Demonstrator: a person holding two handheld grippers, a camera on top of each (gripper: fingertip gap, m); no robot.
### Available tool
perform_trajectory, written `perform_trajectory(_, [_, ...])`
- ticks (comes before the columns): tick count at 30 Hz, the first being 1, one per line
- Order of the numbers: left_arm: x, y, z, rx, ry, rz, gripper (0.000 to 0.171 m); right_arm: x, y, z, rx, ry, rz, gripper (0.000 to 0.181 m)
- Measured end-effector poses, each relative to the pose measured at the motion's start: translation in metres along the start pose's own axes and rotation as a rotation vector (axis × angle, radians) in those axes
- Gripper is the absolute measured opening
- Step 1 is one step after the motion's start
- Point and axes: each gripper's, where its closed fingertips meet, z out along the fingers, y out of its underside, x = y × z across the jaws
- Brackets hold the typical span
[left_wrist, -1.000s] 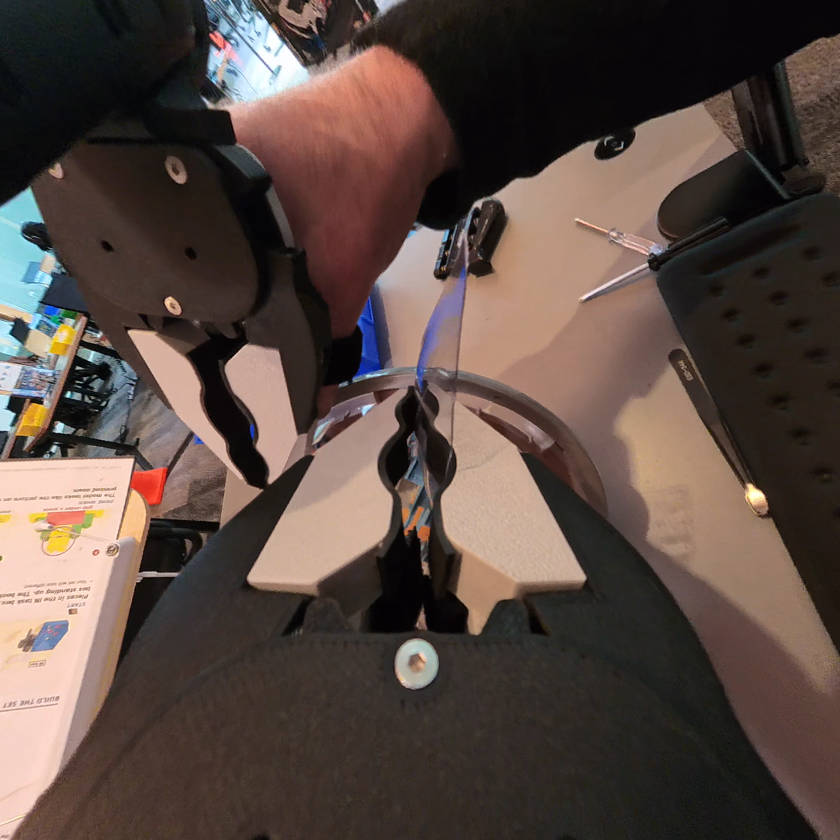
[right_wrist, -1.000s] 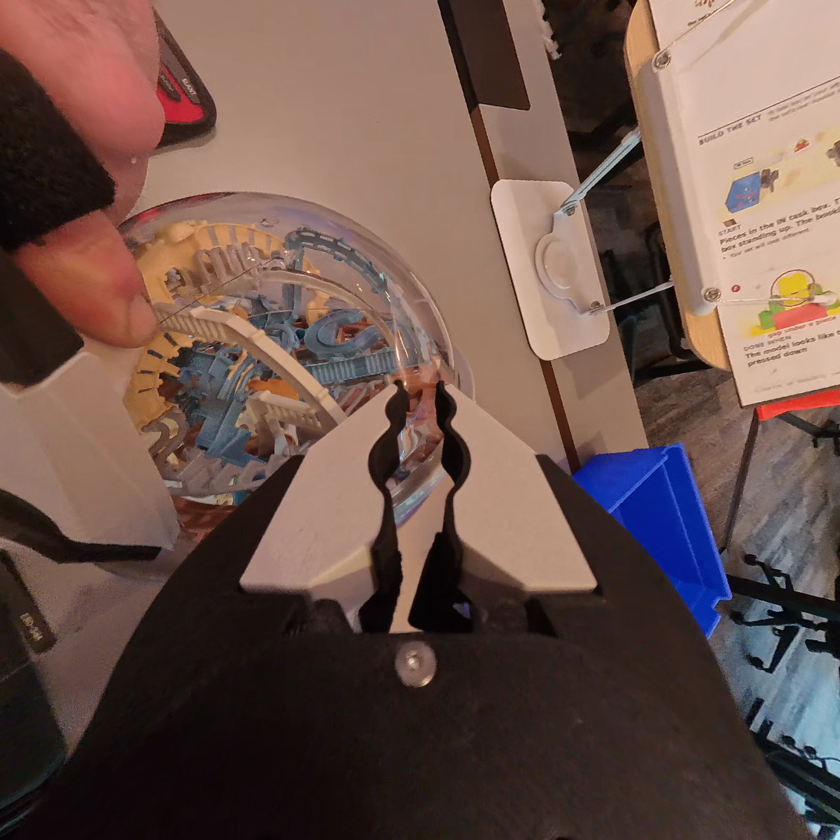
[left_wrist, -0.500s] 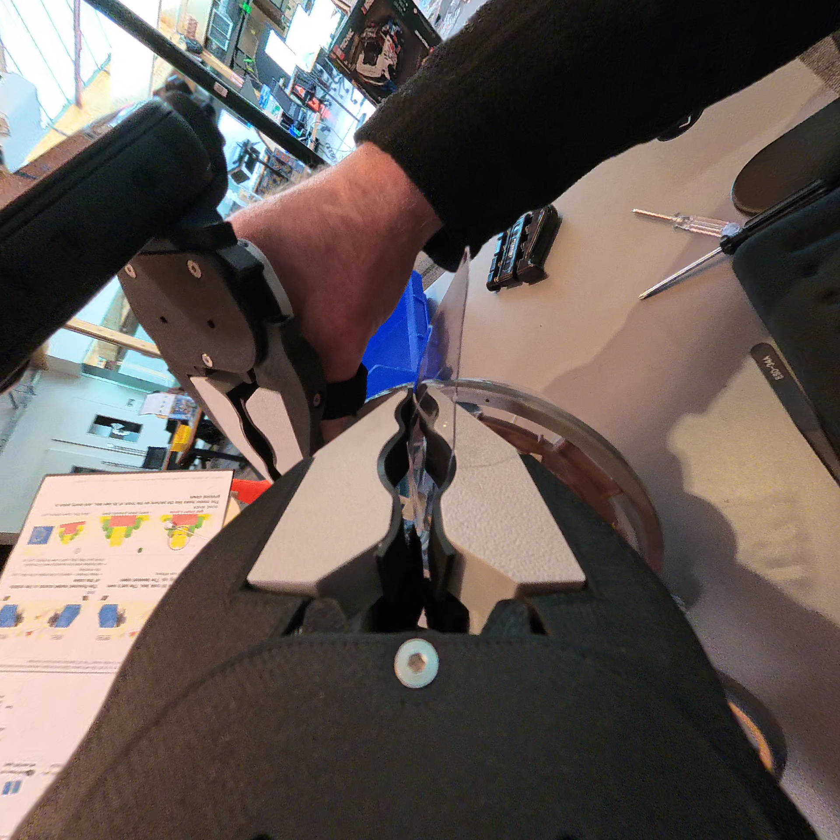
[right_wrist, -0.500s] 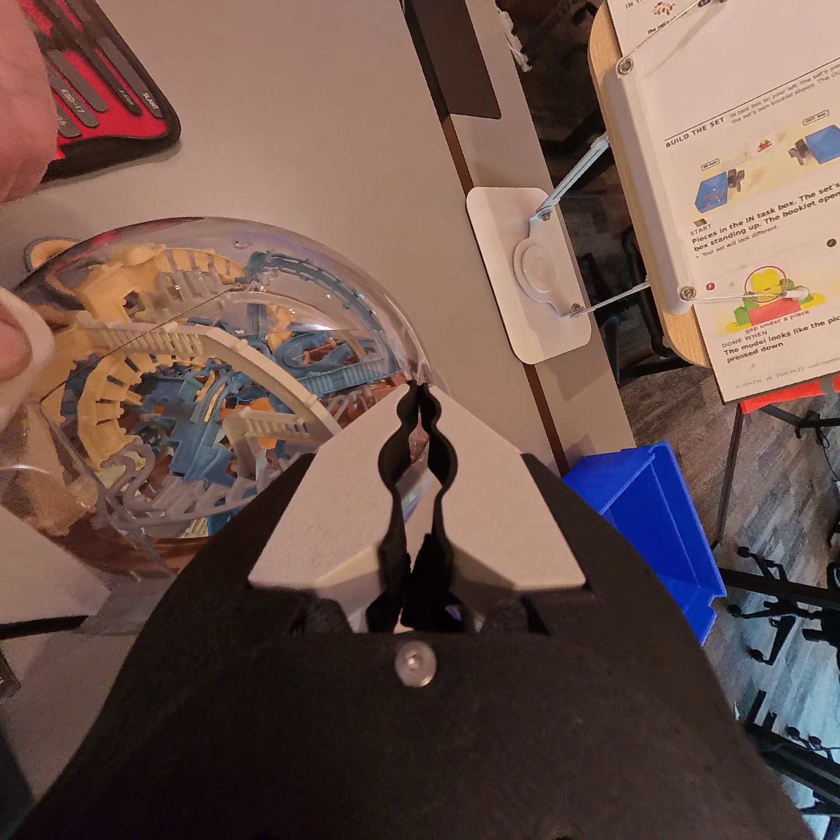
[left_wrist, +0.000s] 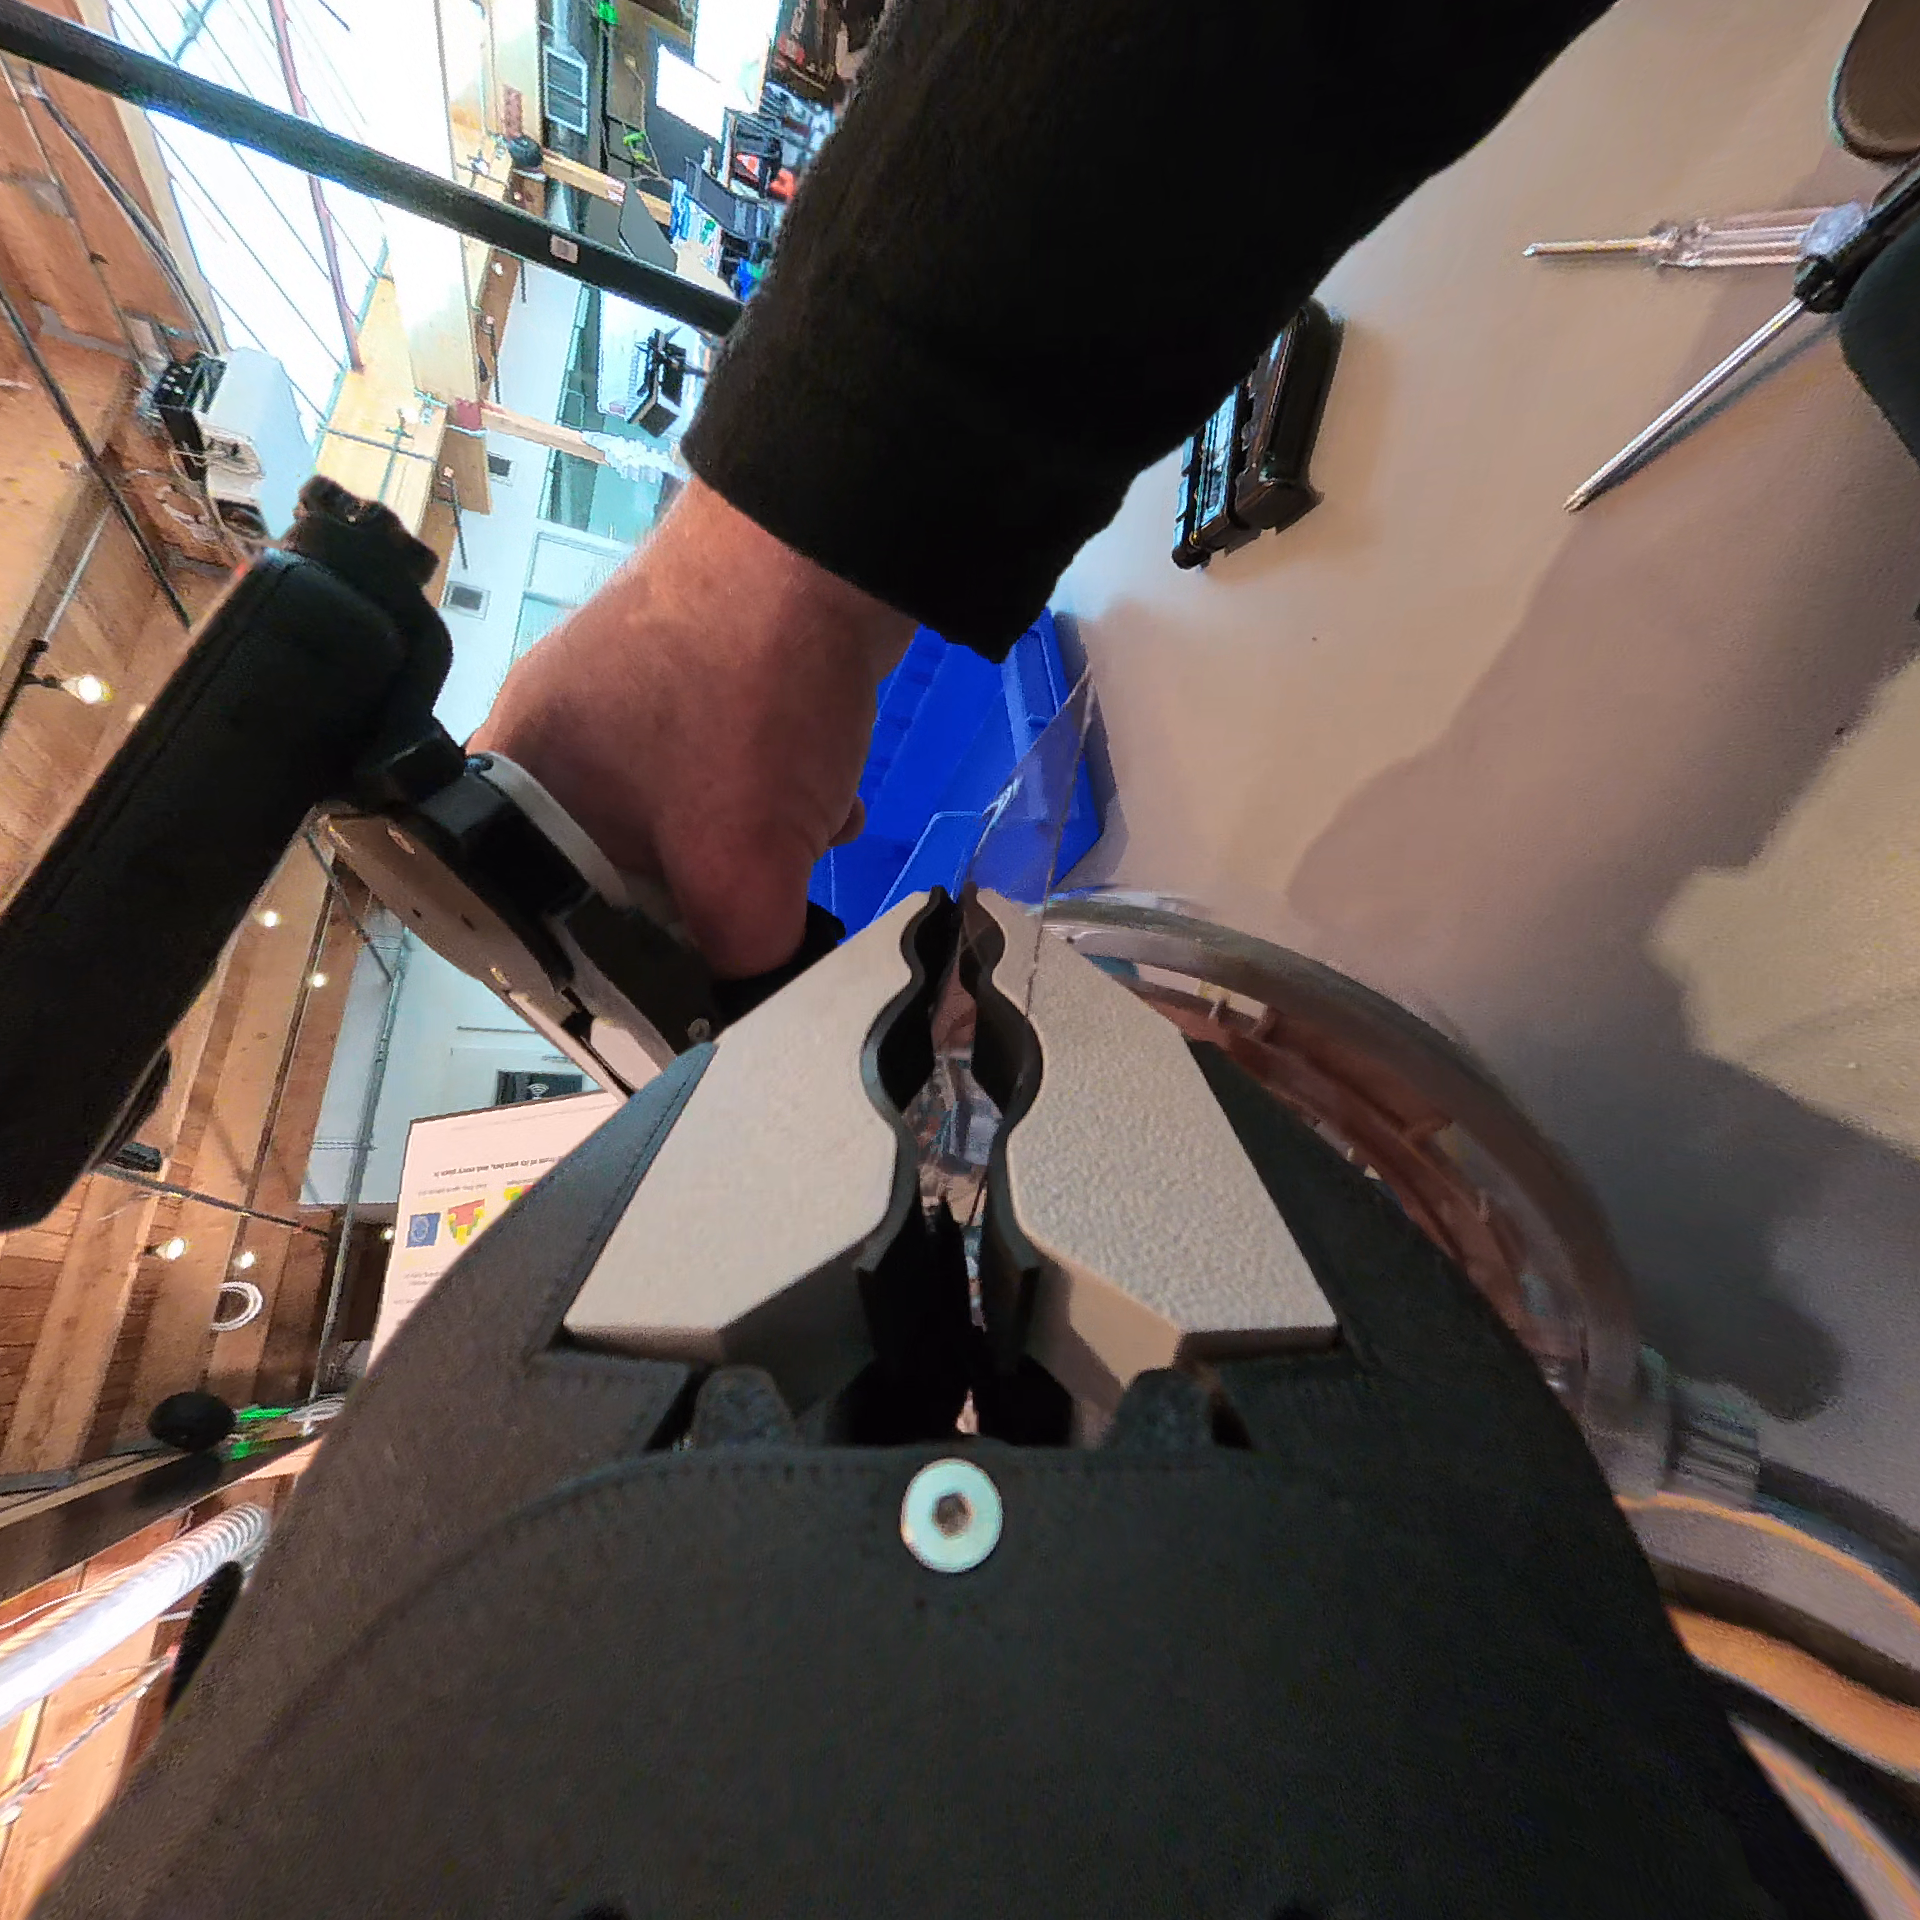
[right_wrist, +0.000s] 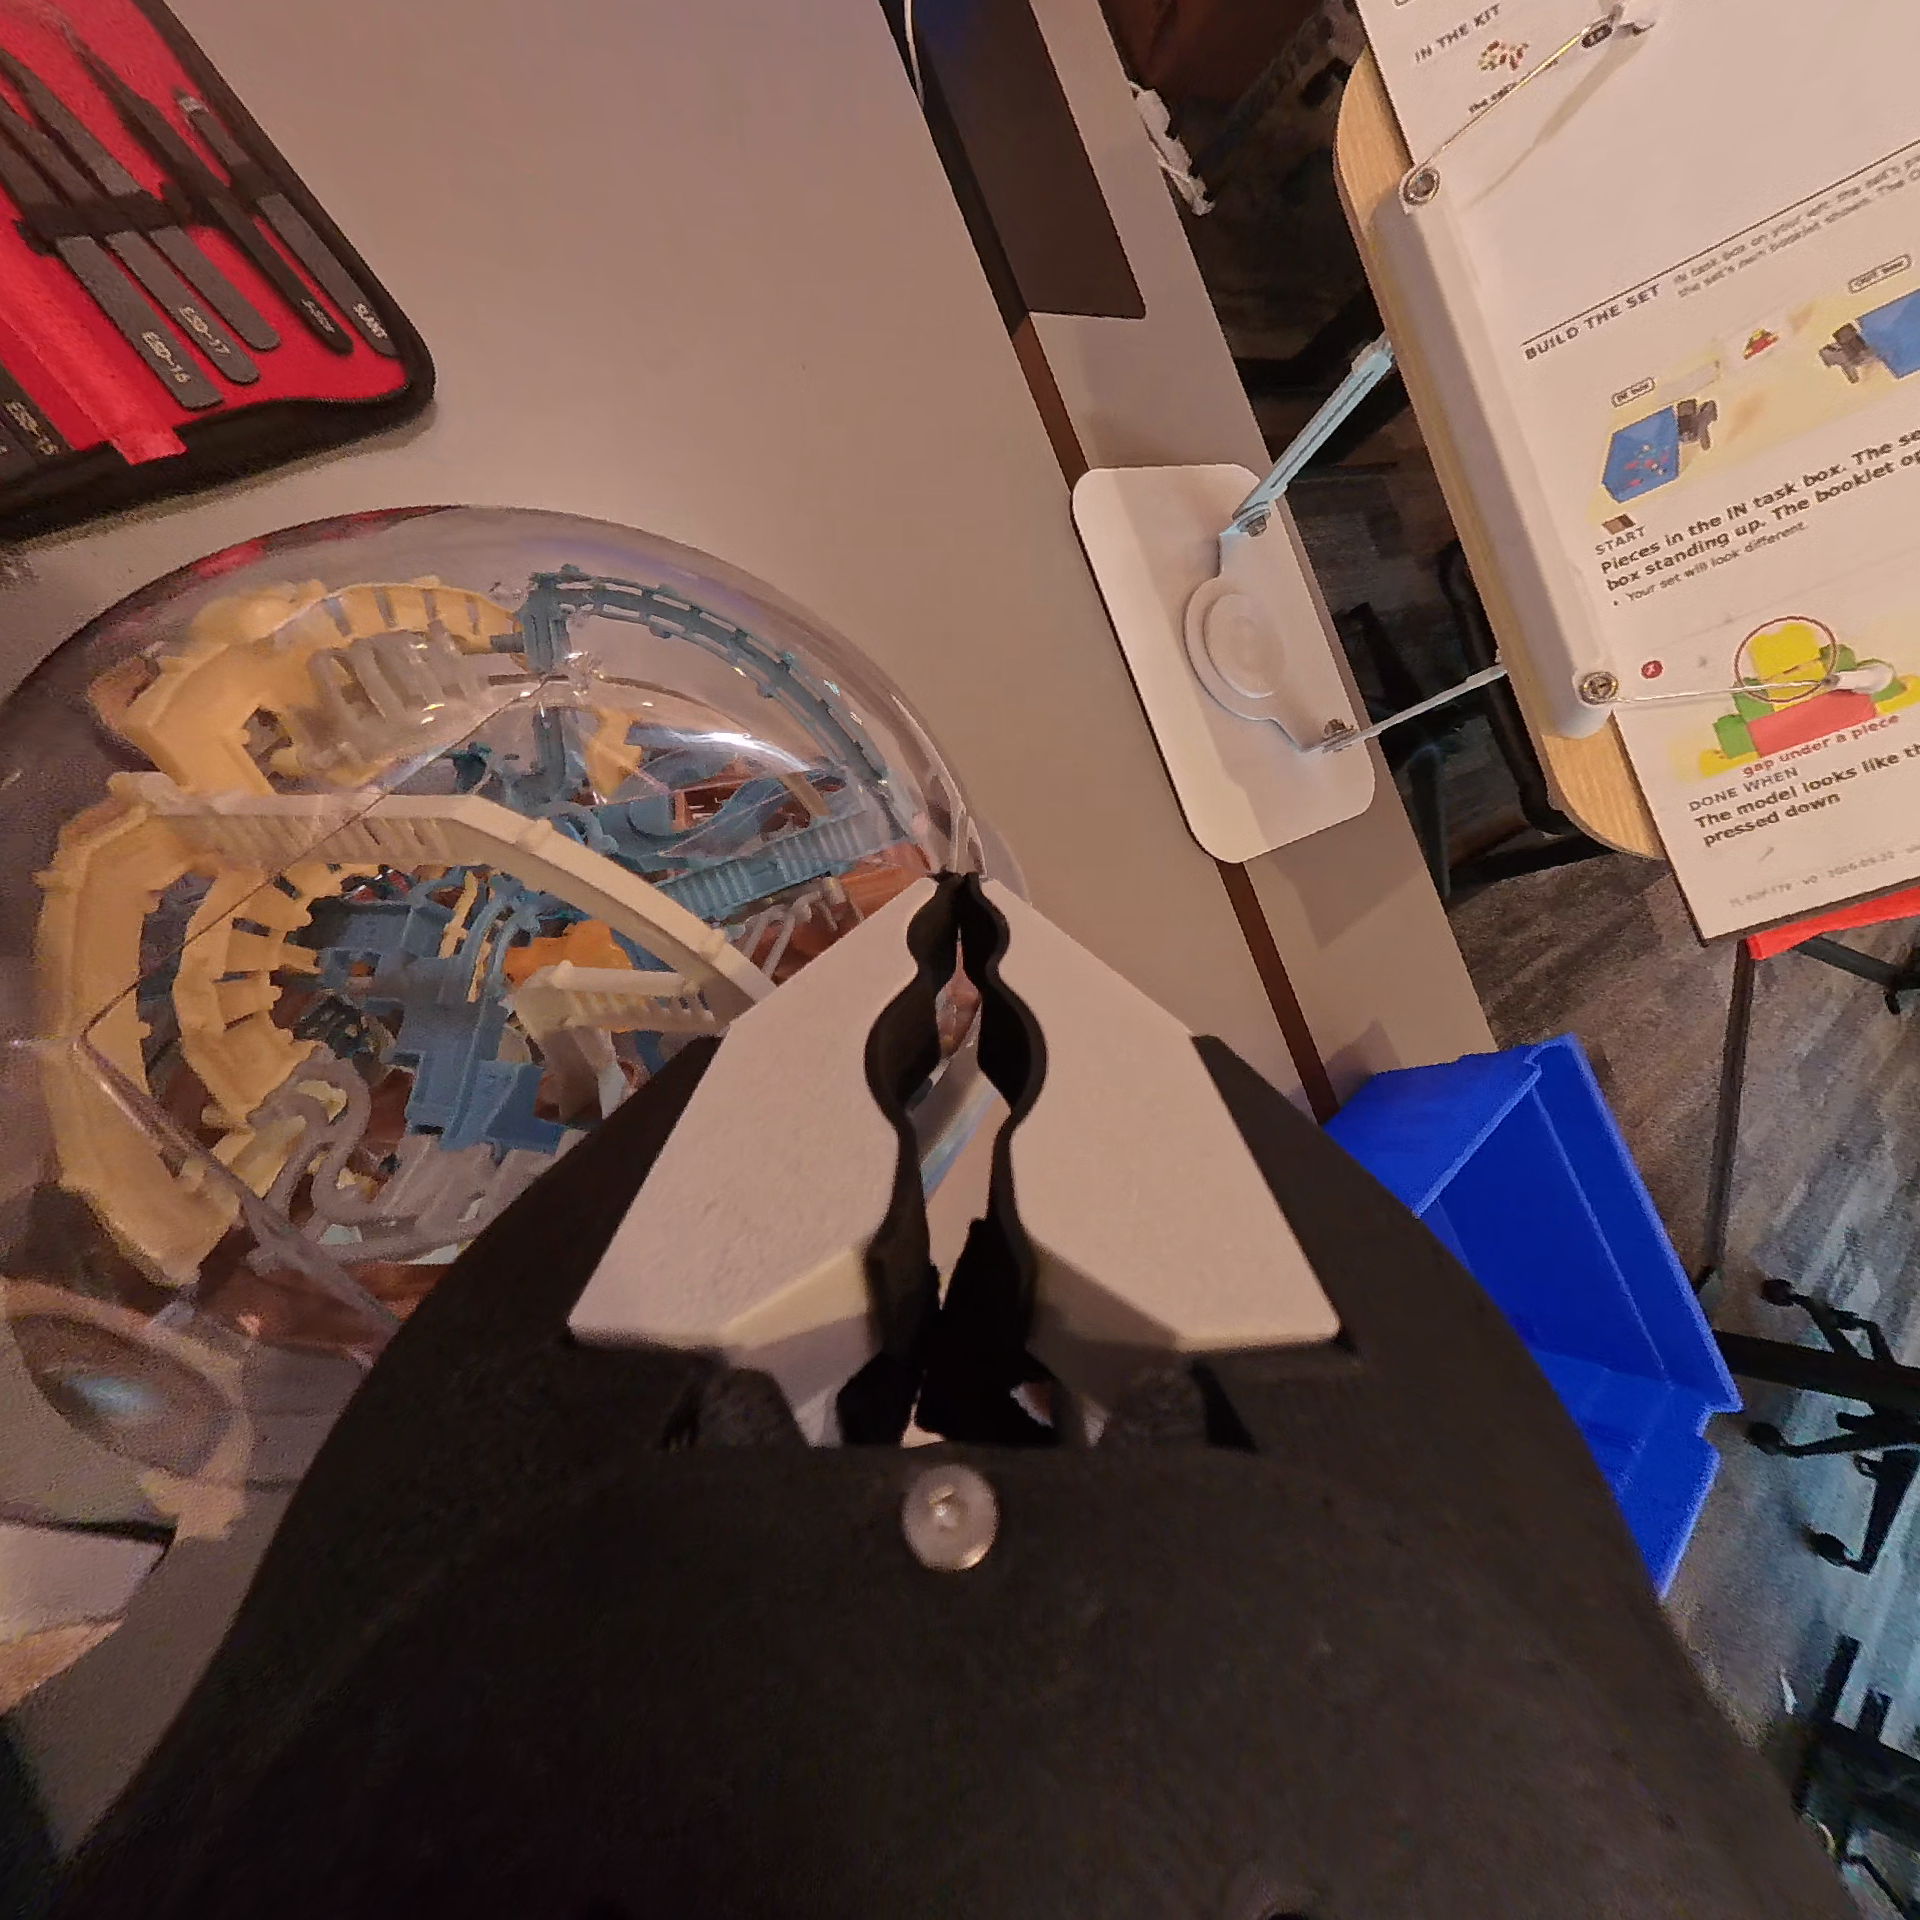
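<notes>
Red tool roll (right_wrist: 156, 260) lies far left on the grey table (right_wrist: 675, 312). Clear maze ball (right_wrist: 436, 831) sits near it. Both grippers pinch its thin clear rim: left gripper (left_wrist: 964, 914), right gripper (right_wrist: 961, 883). Blue bin (right_wrist: 1538, 1247) is right.

Left gripper (left_wrist: 961, 920) pinching clear dome's edge (left_wrist: 1049, 790), grey table (left_wrist: 1507, 675)
</notes>
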Motion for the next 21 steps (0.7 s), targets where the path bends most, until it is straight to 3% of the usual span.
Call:
perform_trajectory(9, [0.005, 0.001, 0.002, 0.000, -0.002, 0.052, 0.000, 0.001, -0.006, 0.010, 0.046, -0.042, 0.055, 0.000])
perform_trajectory(13, [-0.011, 0.016, -0.001, 0.042, 0.019, -0.066, 0.000, 0.005, -0.004, 0.014, 0.078, -0.038, 0.101, 0.000])
perform_trajectory(19, [-0.024, 0.040, -0.004, 0.094, 0.096, -0.265, 0.000, 0.008, -0.013, -0.011, 0.230, -0.272, 0.306, 0.030])
perform_trajectory(21, [-0.027, 0.046, -0.006, 0.110, 0.118, -0.320, 0.000, 0.023, -0.008, -0.030, 0.270, -0.261, 0.358, 0.035])
